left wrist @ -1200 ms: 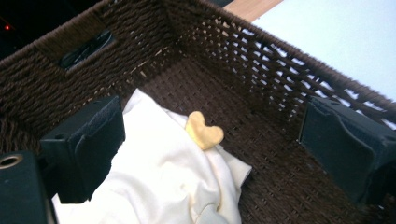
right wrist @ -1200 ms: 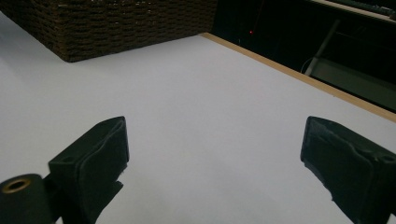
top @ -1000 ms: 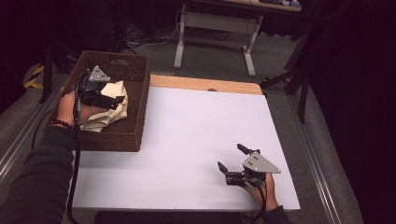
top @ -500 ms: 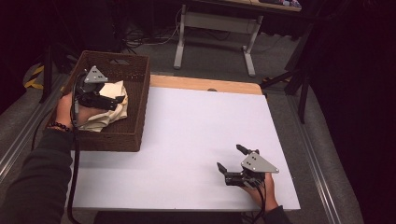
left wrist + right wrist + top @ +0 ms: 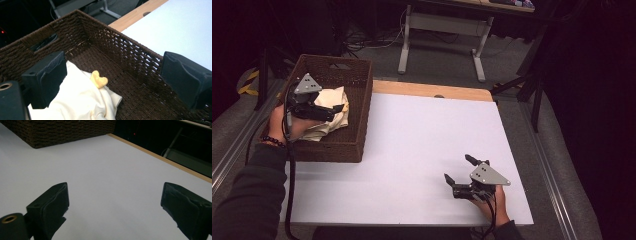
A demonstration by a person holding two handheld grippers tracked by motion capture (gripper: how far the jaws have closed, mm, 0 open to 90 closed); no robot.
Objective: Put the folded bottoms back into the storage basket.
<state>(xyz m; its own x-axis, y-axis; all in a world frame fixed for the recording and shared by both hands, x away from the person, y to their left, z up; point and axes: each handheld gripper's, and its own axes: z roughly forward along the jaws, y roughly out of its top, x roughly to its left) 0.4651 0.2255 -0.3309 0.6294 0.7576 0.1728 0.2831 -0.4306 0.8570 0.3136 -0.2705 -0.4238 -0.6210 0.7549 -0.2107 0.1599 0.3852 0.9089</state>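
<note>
A brown wicker basket (image 5: 357, 135) stands at the table's left edge with a crumpled cream cloth (image 5: 332, 100) inside it. My left gripper (image 5: 332, 111) hovers over the basket's inside, just above the cloth. In the left gripper view it (image 5: 115, 77) is open, with the cloth (image 5: 75, 102) under its left jaw and a small yellow bit (image 5: 99, 79) on the cloth's edge. My right gripper (image 5: 459, 172) rests low over the white table top (image 5: 412, 145) near the front right. Its jaws (image 5: 115, 205) stand wide apart with nothing between them.
The basket wall (image 5: 57, 130) lies far ahead of the right gripper, across bare white surface. A wooden strip (image 5: 432, 91) runs along the table's far edge. A desk frame (image 5: 442, 30) and cables stand on the floor beyond.
The left gripper has drifted slightly back and to the left over the basket. The cloth and the right gripper have stayed put.
</note>
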